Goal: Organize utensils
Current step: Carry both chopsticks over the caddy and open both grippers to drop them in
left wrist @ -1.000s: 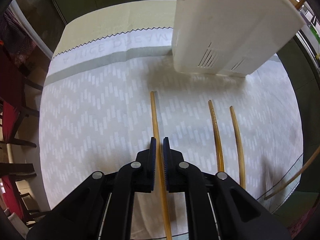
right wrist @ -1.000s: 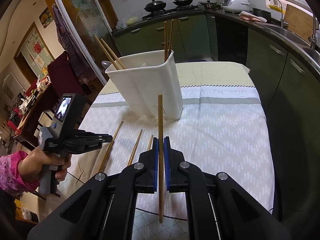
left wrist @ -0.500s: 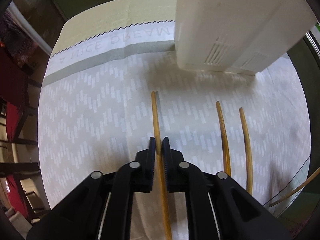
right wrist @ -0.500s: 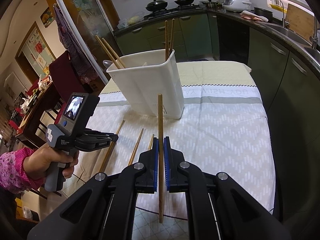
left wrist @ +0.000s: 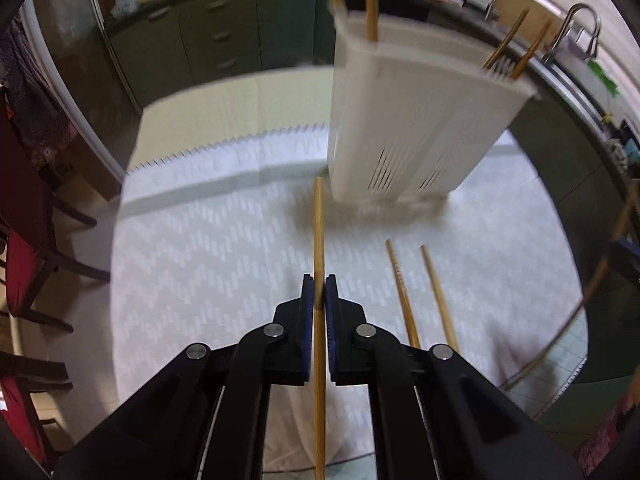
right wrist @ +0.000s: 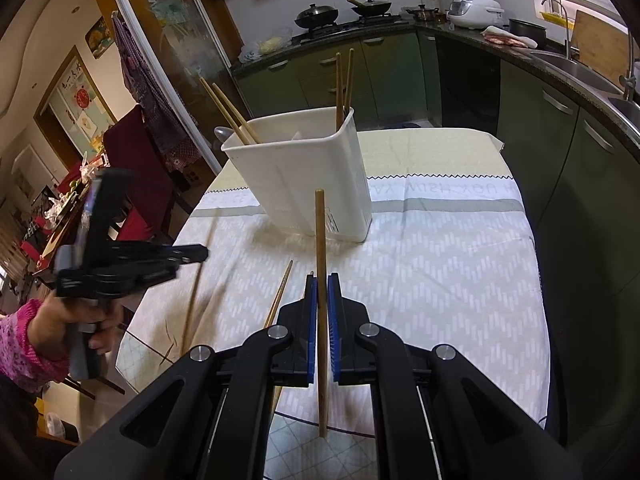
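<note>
A white utensil holder [left wrist: 416, 120] stands on the table, with several chopsticks sticking out of it; it also shows in the right wrist view [right wrist: 304, 180]. My left gripper [left wrist: 319, 294] is shut on a light wooden chopstick [left wrist: 319, 232] and holds it lifted off the cloth, pointing toward the holder's base. In the right wrist view the left gripper [right wrist: 192, 256] is at the left with that chopstick [right wrist: 196, 292] blurred. My right gripper [right wrist: 321, 292] is shut on a darker chopstick [right wrist: 320, 240], held above the table before the holder. Two chopsticks [left wrist: 404, 292] lie on the cloth.
The table has a white patterned cloth [right wrist: 440, 256] with its front edge close below the grippers. Red chairs [left wrist: 24, 248] stand at the left. Green kitchen cabinets [right wrist: 560, 152] and a counter with a sink run along the right and back.
My left gripper has closed on the chopstick and lifted it off the cloth, tilting up so the holder's top came into view. The right gripper has held still with its chopstick.
</note>
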Tool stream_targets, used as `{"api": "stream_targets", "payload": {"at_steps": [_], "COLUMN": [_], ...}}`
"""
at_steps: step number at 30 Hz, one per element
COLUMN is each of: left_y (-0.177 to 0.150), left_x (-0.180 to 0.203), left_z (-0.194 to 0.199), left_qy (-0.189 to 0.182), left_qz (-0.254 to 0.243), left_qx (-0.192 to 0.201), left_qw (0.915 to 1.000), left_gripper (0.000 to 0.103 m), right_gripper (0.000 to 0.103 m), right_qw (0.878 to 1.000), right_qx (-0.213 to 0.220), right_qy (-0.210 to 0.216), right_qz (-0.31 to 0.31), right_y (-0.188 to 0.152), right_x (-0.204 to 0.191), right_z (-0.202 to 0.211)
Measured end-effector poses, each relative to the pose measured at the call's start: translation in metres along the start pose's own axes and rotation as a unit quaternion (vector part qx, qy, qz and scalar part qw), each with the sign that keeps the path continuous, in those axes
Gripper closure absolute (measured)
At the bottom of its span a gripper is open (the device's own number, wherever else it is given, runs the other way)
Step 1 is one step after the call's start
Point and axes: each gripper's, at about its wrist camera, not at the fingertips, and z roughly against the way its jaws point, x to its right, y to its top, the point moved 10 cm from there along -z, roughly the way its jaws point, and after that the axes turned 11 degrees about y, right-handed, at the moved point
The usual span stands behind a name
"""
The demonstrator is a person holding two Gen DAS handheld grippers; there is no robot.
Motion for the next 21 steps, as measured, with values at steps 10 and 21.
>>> {"api": "stream_targets", "payload": {"at_steps": [10, 21], "left_y": [-0.020, -0.025], "left_x": [-0.027, -0.027], "left_z": [0.071, 0.122], "left_qy": [-0.024, -0.034], "left_qz": [0.020, 0.005], "left_qx": [0.079, 0.137], "left_qw": [0.9964, 0.9900], "left_gripper": [0.097, 0.097], "right_gripper": [0.097, 0.097], "right_qw": [1.000, 1.000], "right_qx": [0.010, 0.010], "right_qy": [-0.004, -0.006], "right_qz": [0.008, 0.017], "right_y": [-0.005, -0.003], "right_x": [-0.006, -0.014], "right_z": [0.010, 0.012]}}
